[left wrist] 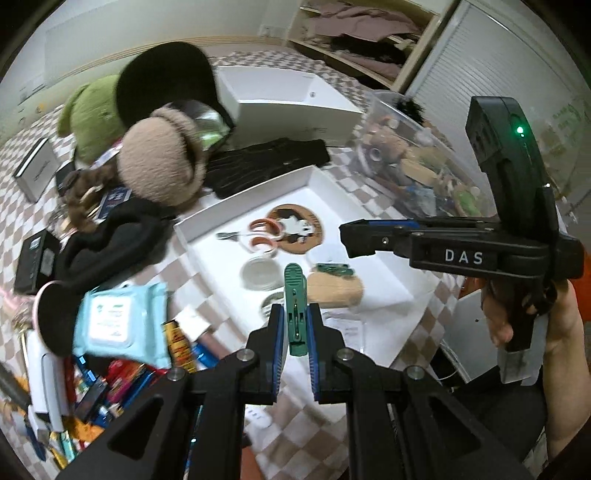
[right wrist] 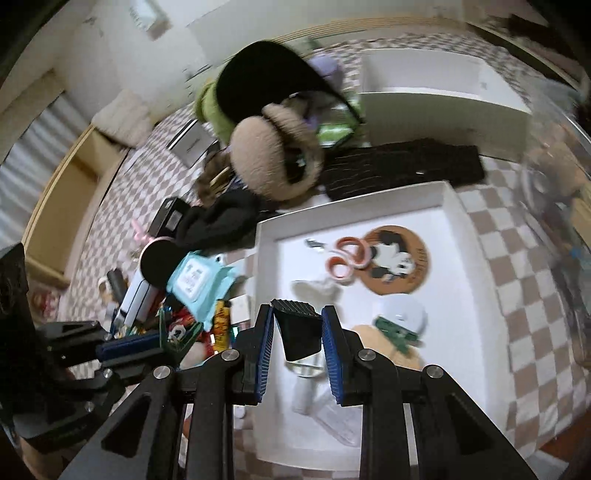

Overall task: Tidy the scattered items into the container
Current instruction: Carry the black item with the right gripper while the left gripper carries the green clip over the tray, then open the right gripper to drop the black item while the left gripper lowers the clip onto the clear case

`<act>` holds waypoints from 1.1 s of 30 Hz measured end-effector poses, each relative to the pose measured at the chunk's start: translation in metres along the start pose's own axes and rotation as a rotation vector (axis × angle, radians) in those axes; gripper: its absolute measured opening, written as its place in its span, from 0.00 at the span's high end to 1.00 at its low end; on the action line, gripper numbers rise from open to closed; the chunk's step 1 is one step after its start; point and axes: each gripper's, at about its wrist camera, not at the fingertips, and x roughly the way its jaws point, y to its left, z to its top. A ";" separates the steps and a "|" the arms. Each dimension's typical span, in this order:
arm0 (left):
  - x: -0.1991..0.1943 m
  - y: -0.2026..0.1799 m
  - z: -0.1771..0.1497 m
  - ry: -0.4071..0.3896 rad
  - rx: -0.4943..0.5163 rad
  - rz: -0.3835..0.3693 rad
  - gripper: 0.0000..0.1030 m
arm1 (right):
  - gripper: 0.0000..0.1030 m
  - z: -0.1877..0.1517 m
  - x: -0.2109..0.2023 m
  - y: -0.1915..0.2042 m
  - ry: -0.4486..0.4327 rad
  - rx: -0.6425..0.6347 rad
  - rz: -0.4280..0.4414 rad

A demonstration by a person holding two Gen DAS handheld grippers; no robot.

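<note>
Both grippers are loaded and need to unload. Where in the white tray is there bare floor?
White tray: bare floor along its right wall, right of the round coaster, and along the far wall behind the scissors. The near-left part is crowded.

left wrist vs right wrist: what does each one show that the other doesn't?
Left wrist only: the left gripper shut on a green clothespin, the clear plastic bin of toys, and the shelf of folded clothes.

Right wrist only: the right gripper shut on a black wedge-shaped piece, whose nature is unclear, plus a wooden bench at left.

Both: the white tray holding orange scissors and a round coaster, the blue wipes pack, the tan earmuffs and black cap.
</note>
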 end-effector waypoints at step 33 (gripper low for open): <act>0.099 -0.067 -0.002 0.165 0.139 -0.002 0.88 | 0.74 -0.041 0.052 -0.085 0.270 0.001 -0.227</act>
